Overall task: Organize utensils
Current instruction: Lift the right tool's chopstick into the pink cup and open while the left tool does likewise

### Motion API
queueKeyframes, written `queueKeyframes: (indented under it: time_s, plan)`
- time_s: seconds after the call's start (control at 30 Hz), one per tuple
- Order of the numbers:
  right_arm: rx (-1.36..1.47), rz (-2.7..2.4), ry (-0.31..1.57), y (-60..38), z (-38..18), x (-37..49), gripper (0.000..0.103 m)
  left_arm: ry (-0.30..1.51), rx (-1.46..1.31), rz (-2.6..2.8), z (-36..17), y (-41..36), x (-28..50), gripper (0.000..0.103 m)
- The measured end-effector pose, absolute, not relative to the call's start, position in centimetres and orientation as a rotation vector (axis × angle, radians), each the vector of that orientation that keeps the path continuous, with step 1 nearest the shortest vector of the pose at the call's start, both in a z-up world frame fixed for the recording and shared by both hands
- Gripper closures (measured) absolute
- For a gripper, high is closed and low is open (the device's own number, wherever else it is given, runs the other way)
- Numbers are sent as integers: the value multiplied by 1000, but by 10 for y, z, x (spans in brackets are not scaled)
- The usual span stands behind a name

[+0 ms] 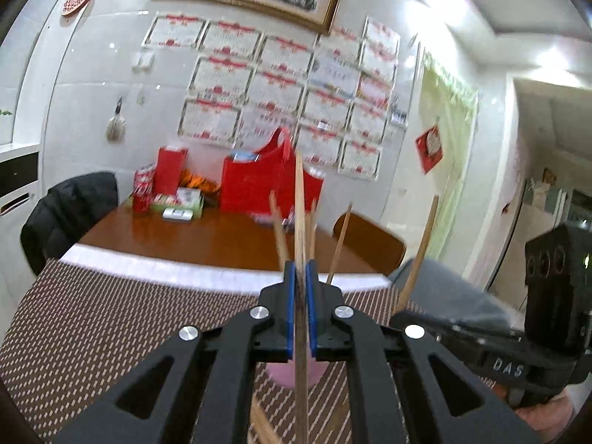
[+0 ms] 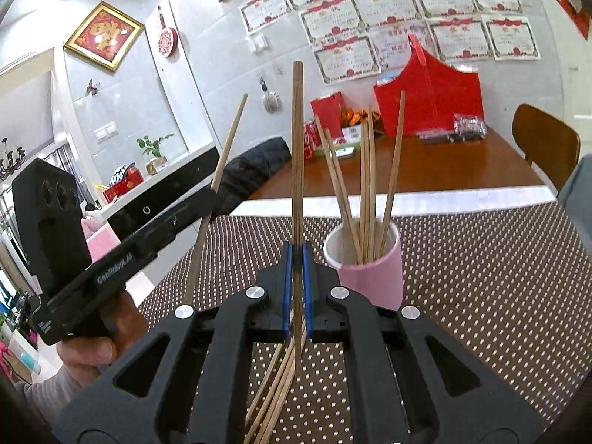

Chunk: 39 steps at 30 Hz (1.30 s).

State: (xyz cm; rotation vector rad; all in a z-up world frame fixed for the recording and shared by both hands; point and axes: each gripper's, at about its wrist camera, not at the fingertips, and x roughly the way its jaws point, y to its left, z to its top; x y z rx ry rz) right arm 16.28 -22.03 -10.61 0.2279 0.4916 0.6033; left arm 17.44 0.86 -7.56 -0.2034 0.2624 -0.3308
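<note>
Beside pink cup (image 2: 372, 273): wooden chopstick (image 2: 297, 170) upright, slender.

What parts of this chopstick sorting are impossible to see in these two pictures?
- Left wrist view: the pink cup is mostly hidden behind the left gripper.
- Left wrist view: the chopsticks in the cup are motion-blurred, so uncountable.
- Right wrist view: the loose chopsticks are cut off by the bottom edge and the right gripper.
- Wall certificates: text too small.
</note>
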Motion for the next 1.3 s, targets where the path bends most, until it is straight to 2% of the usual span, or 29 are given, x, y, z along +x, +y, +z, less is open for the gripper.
queueKeyframes:
  time_s: [0.33, 0.6, 1.0, 1.3]
  plan:
    - [196, 580, 364, -238, -40, 185, 98, 107, -263, -378, -29, -9, 219, 97]
    - [171, 546, 306, -251, -5, 213, 98, 62, -273, -357, -22, -21, 264, 97]
    - [159, 531, 379, -247, -38, 254, 98, 108, -286, -338, -61, -37, 310, 97]
    - [163, 530, 434, -243, -59, 265, 97, 174, -280, -332, -90, -36, 317, 97]
